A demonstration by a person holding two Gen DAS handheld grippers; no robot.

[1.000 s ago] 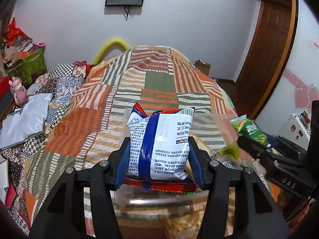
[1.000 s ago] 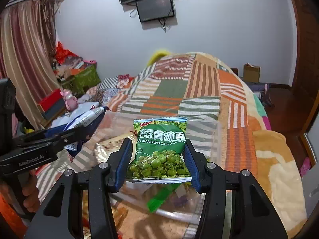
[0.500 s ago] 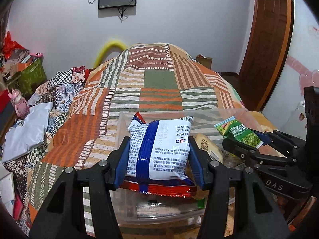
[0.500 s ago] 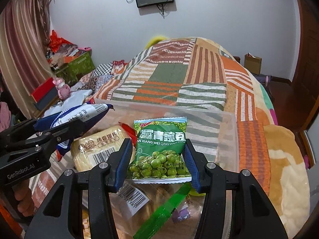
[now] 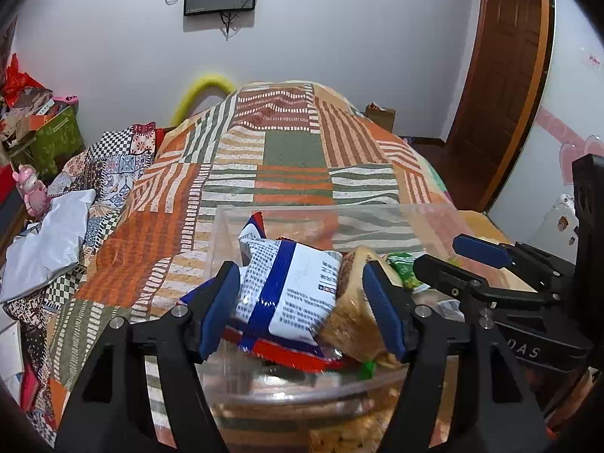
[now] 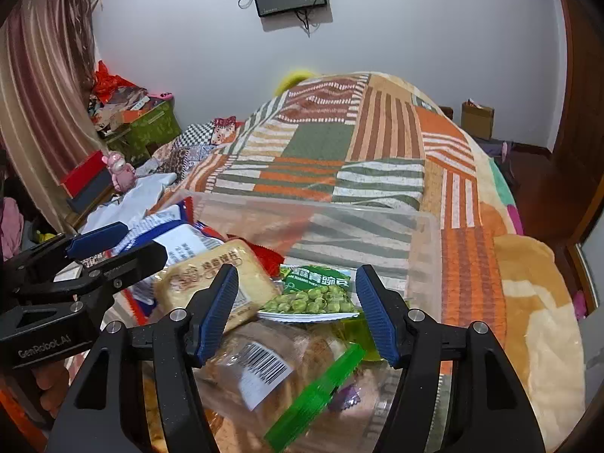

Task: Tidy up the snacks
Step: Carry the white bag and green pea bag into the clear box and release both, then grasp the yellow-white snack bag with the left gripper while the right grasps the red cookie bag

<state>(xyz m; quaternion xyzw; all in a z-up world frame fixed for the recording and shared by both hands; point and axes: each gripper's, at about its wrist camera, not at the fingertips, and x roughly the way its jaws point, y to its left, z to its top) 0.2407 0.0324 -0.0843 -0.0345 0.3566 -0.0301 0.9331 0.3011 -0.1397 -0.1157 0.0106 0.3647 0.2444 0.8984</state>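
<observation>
Where bin [image 6: 422, 249] sits, quilt [image 6: 381, 151] behind, snacks crowding

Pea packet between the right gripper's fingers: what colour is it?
Green, with green peas pictured; the pea packet shows best in the right wrist view.

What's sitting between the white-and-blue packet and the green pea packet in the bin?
In the right wrist view, a yellow cake packet lies between the white-and-blue packet and the green pea packet.
</observation>
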